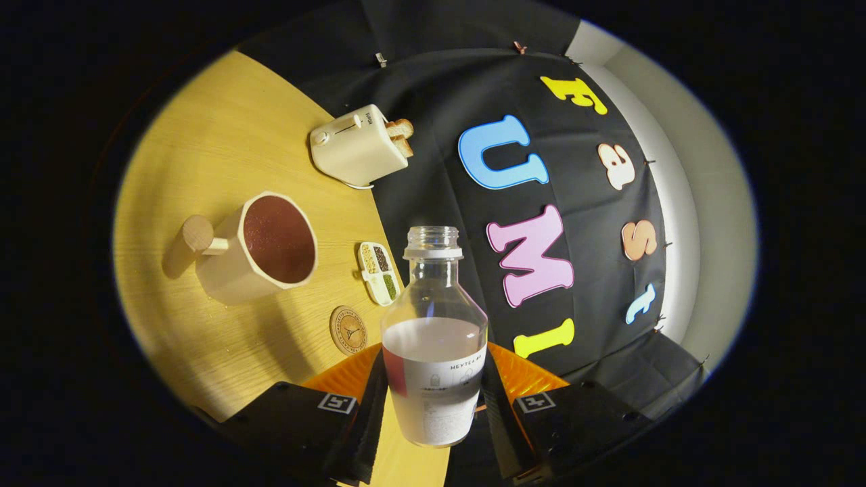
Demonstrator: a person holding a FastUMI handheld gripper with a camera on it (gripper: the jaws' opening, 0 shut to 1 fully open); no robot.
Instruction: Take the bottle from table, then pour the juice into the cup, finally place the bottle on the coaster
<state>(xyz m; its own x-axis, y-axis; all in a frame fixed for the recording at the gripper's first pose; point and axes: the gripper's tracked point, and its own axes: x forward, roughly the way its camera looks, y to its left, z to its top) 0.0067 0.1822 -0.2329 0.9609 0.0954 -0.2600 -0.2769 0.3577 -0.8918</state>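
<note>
While the view is rolled so that the wooden tabletop stands to one side and the booth's black cloth wall to the other, the tongs are closed on a clear bottle, one finger pressing each side of its labelled lower body. The bottle is uncapped, its open threaded neck pointing away from the fingers, and a pale, cloudy juice fills roughly its lower half; the level line crosses the body just above the label. The bottle appears lifted off the tabletop, though its base is too close to the fingers to be sure.

Beyond the fingers, on the tabletop, a cream cup with a round wooden knob handle lies well apart from the bottle; its mouth faces the camera and shows a dark reddish-brown inside. Near the fingers, between them and the cup, lies a round wooden coaster with an engraved design, bare. Just beside it sits a small white divided dish holding seeds or grains in separate compartments. Farther off, near the cloth wall, stands a cream toaster with slices of toast poking out of its slots.
</note>
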